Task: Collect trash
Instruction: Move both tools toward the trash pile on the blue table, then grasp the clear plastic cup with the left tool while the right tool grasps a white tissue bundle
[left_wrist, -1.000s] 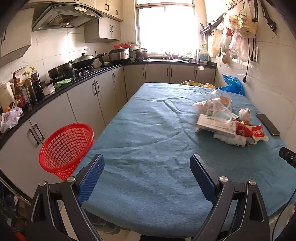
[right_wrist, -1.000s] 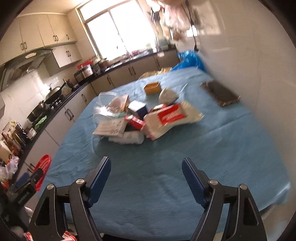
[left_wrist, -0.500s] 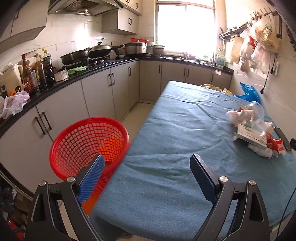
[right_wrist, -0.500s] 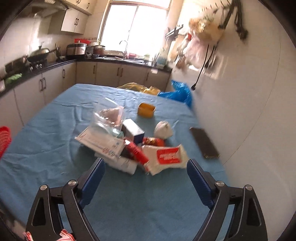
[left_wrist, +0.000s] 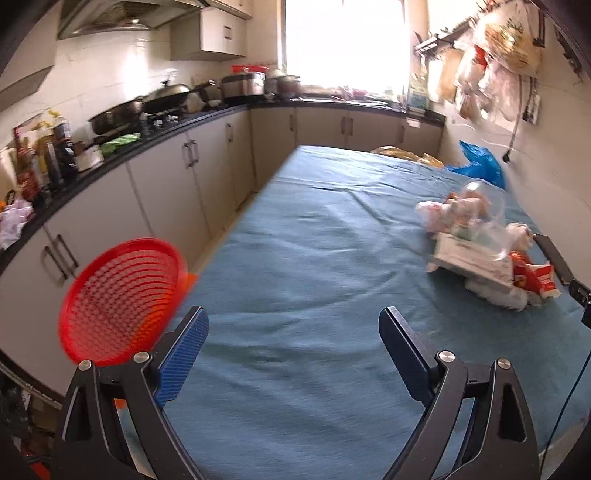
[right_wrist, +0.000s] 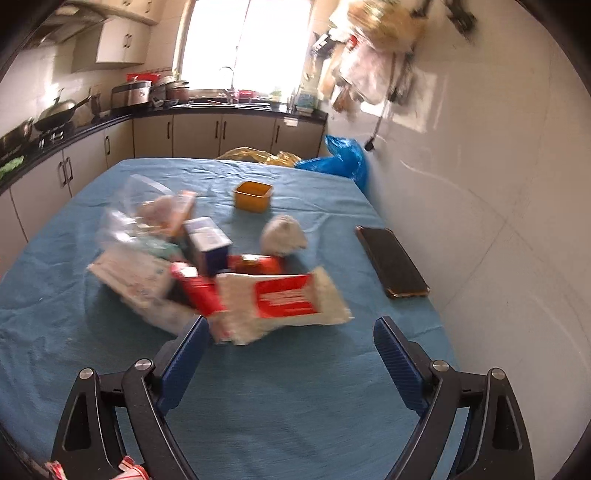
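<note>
Both tongs, left (left_wrist: 293, 354) and right (right_wrist: 288, 354), gape wide, holding nothing. The trash pile (right_wrist: 207, 269) (wrappers, cartons, blurred) lies on the blue-clothed counter (right_wrist: 277, 406) ahead of the right tongs; the red basket (left_wrist: 118, 299) sits beside the counter's left edge.

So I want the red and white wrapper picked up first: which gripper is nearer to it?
Right. The right gripper hangs open just short of the red and white wrapper; the left gripper is open well off to its left, near the red basket.
</note>
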